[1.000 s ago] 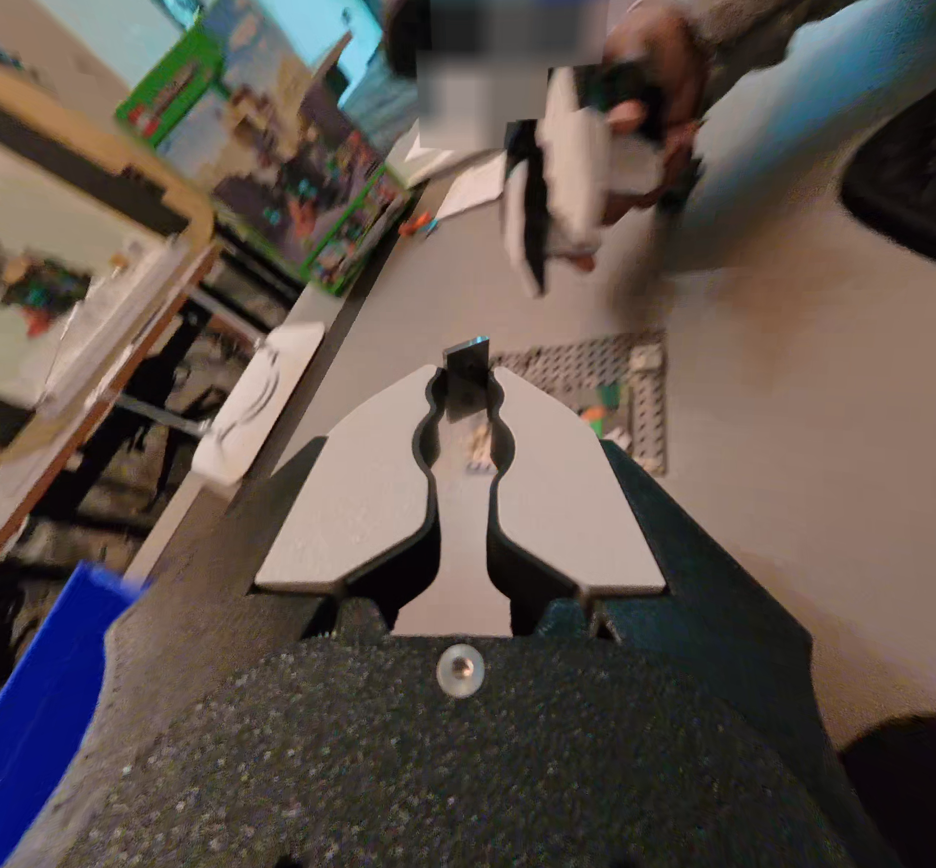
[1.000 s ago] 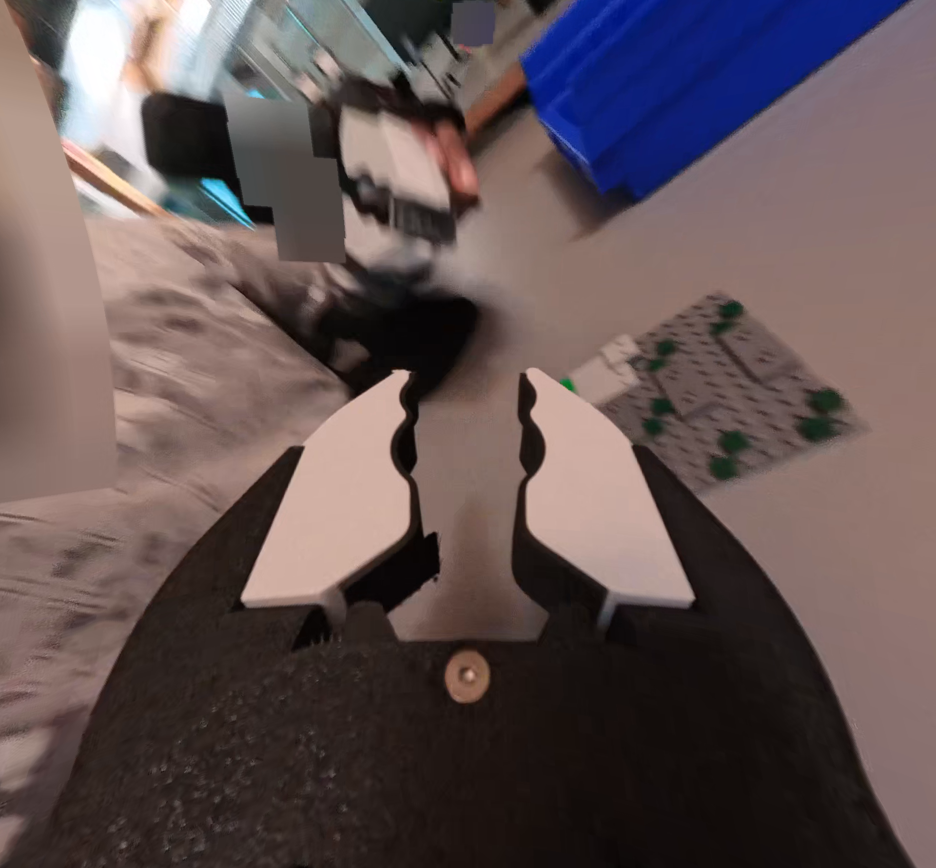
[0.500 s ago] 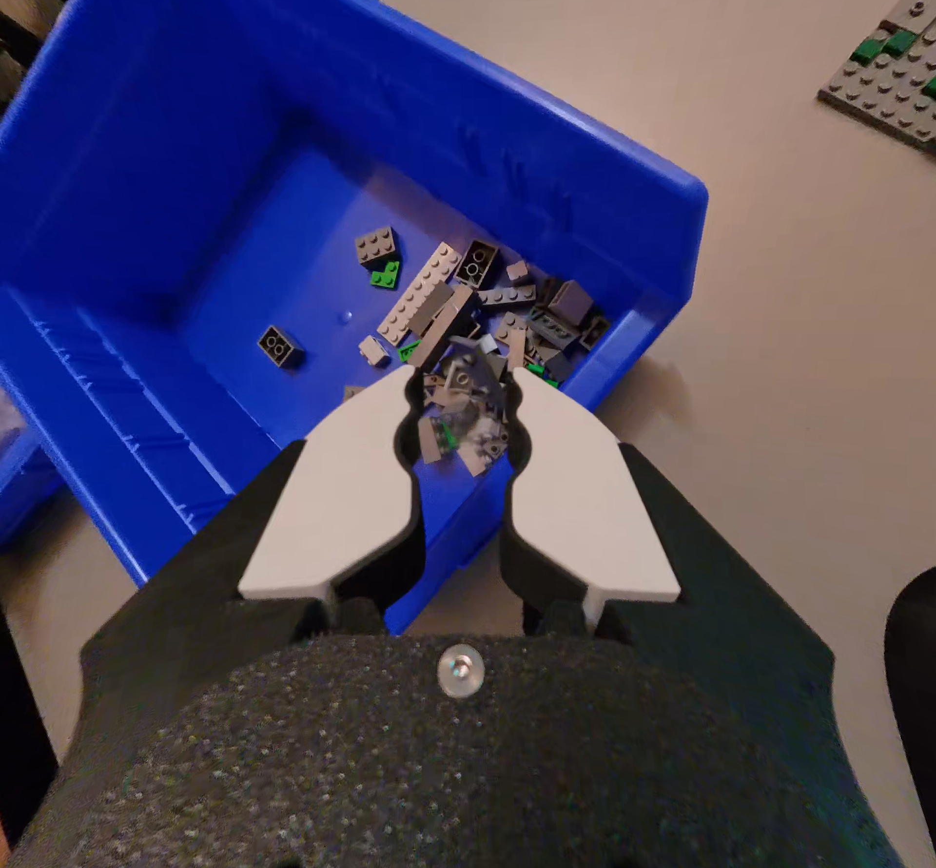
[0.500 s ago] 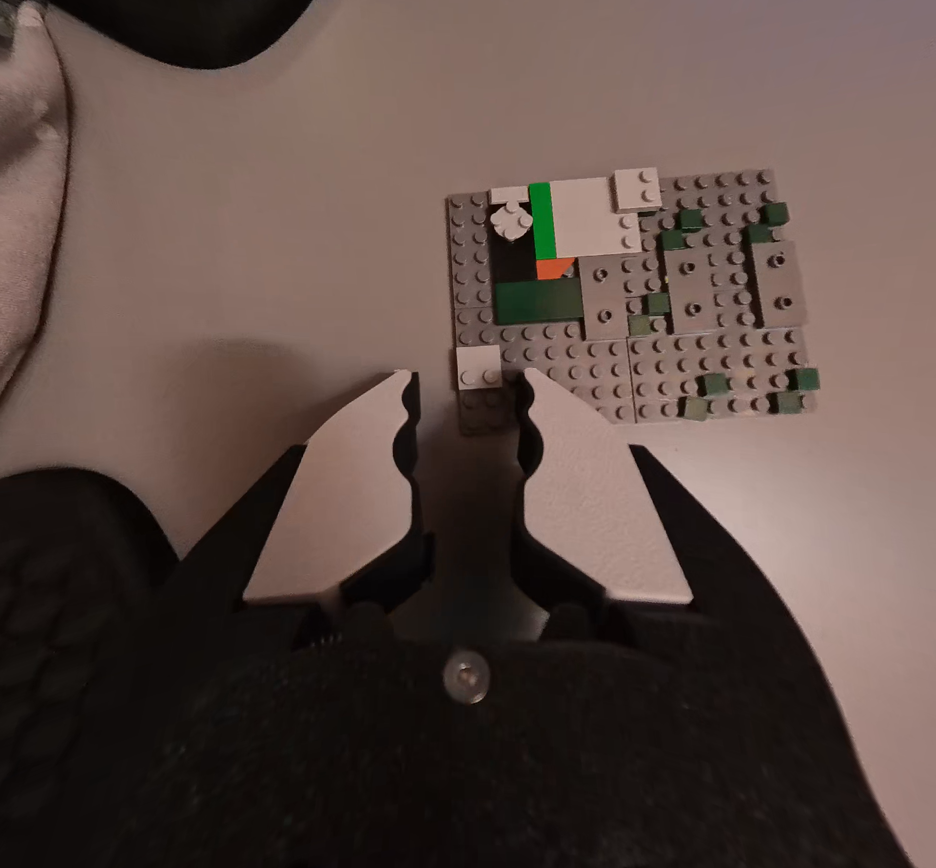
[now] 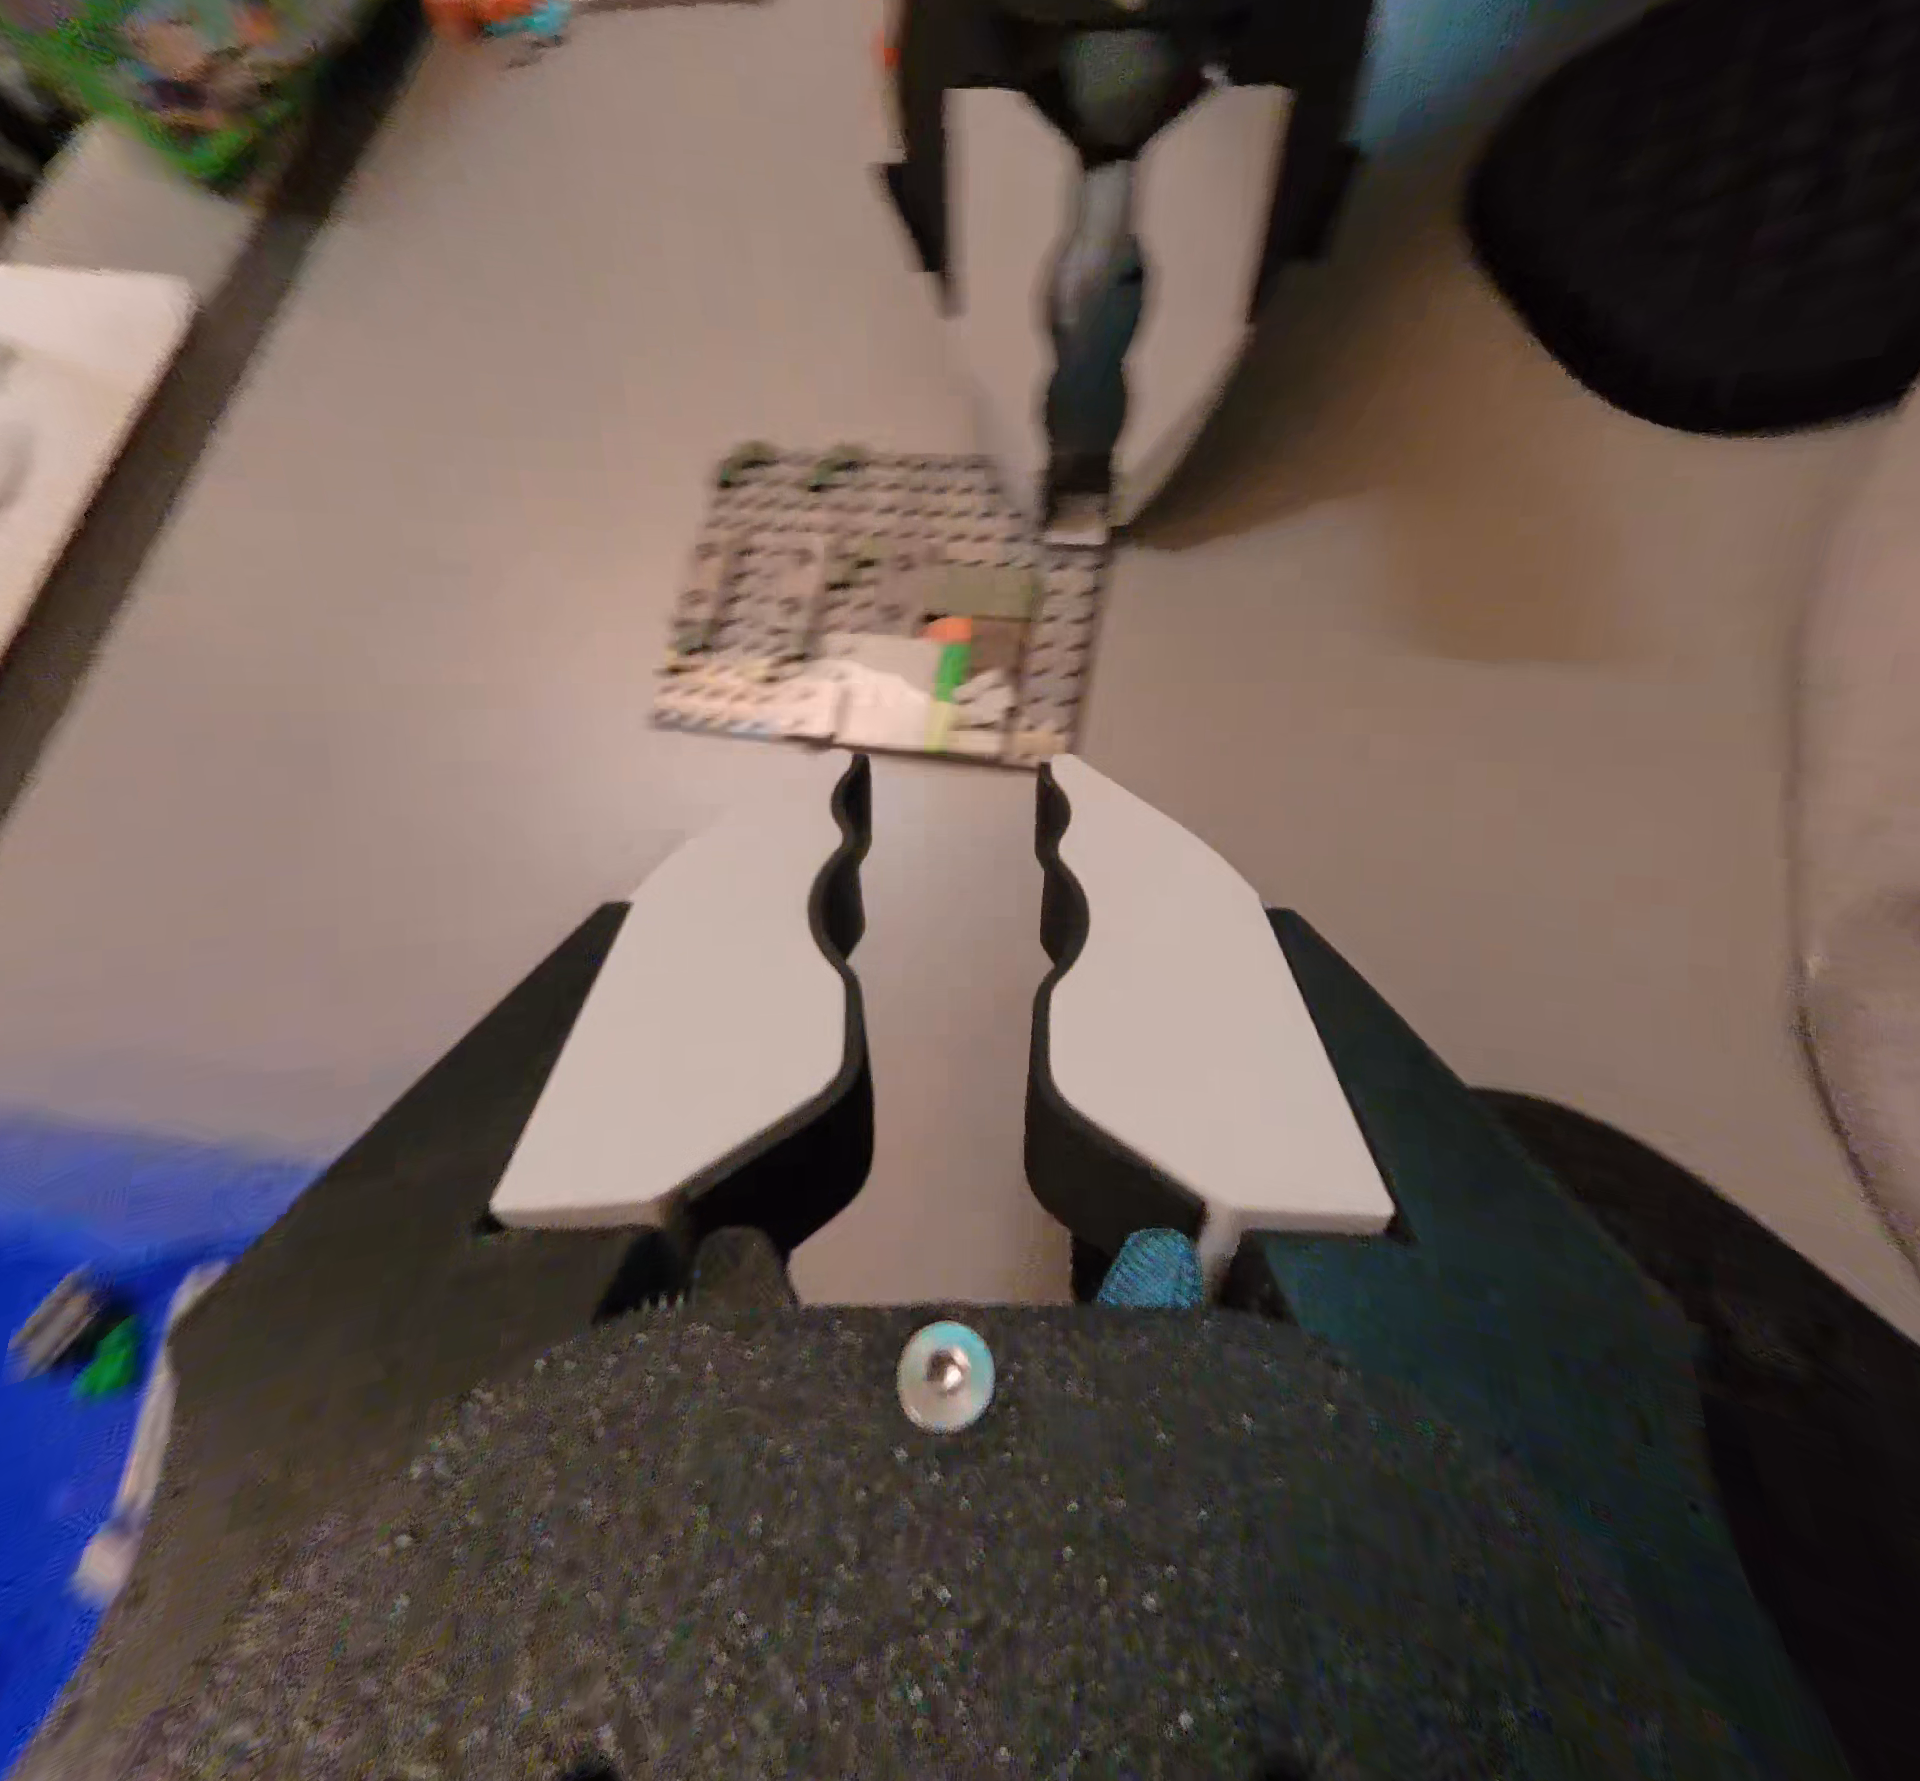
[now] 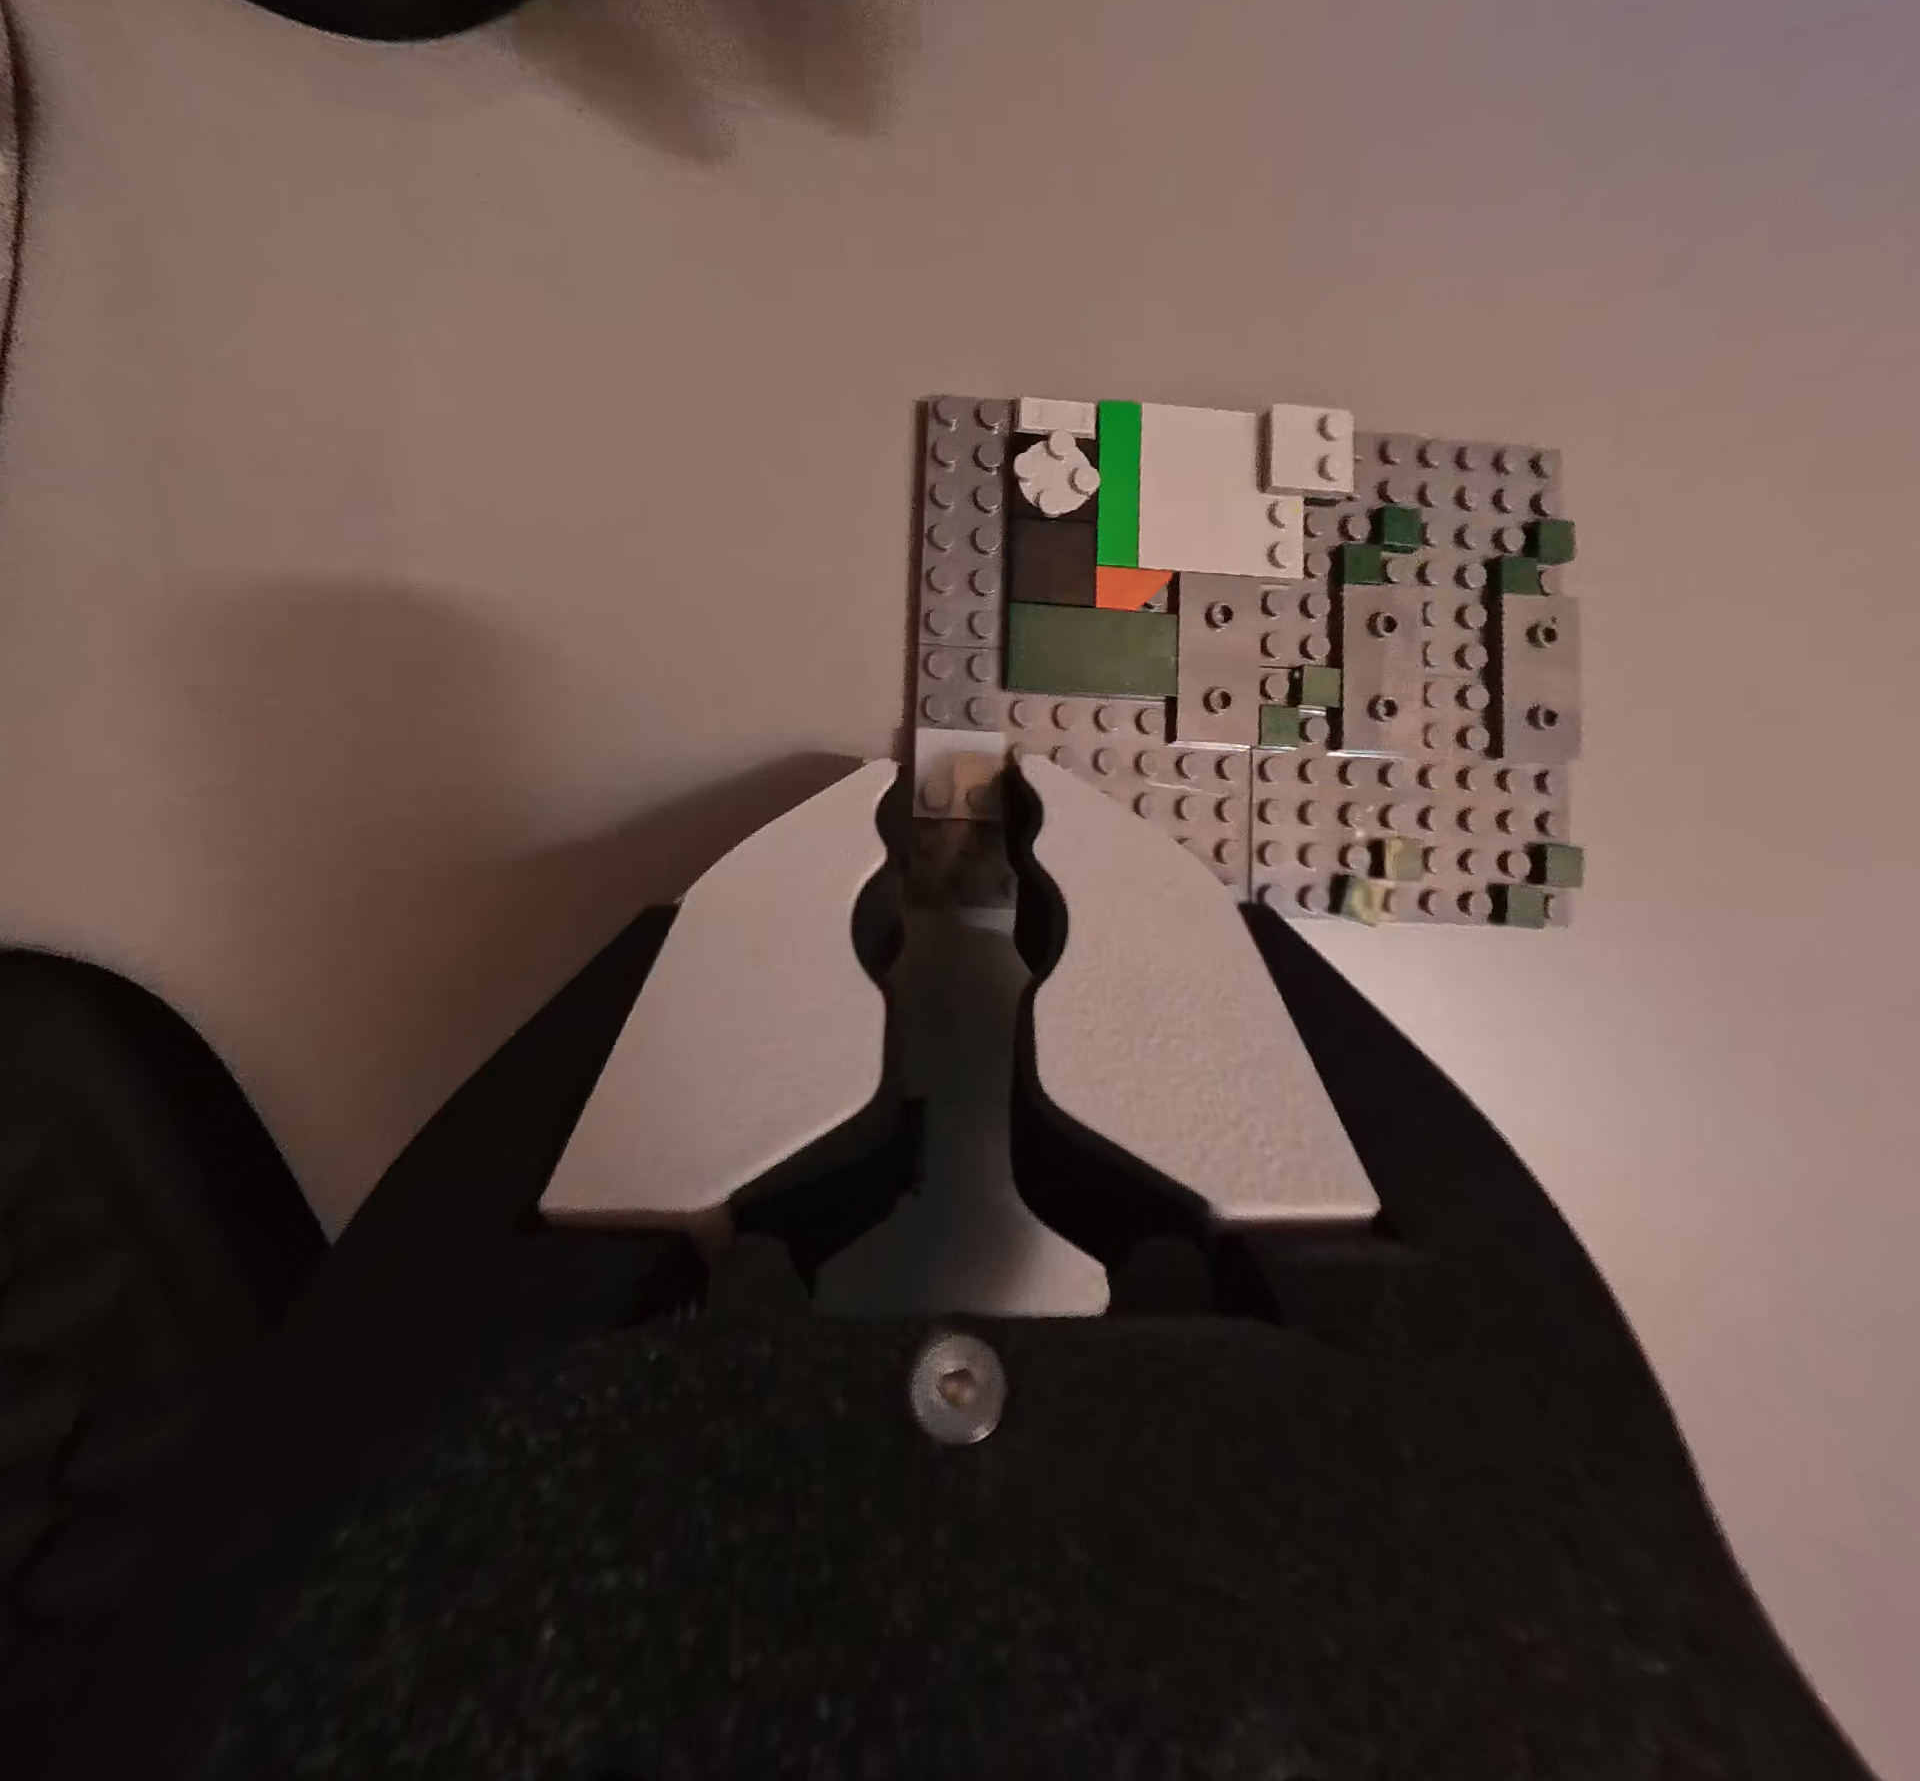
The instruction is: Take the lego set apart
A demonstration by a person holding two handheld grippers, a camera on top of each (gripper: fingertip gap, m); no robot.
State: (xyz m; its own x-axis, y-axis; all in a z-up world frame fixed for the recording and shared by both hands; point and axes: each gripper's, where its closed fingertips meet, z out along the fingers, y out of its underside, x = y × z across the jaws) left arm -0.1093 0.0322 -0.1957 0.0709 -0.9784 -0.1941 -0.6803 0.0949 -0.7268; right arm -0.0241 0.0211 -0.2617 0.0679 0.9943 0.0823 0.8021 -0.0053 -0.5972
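The blue bin (image 5: 94, 1368) sits off the desk's left edge in the left wrist view, a few loose bricks blurred inside it, handy for dropping off whatever gets pulled free. The left gripper (image 5: 945, 770) hangs over the desk (image 5: 416, 692) with its jaws apart and nothing between them, pointed at the near edge of the lego set (image 5: 883, 619), probably lining up for its own pick or to steady the plate. The set lies flat mid-desk, a grey studded baseplate carrying a white panel (image 6: 1205, 484), a bright green strip (image 6: 1119, 484), an orange wedge (image 6: 1127, 588) and small dark green studs. Over on the right, the right gripper (image 6: 958, 770) is down at the plate's near left corner, jaws drawn in around a small pale brick (image 6: 956, 781), one finger outside the edge, the other over the studs. Whether they truly bite yet, I cannot tell.
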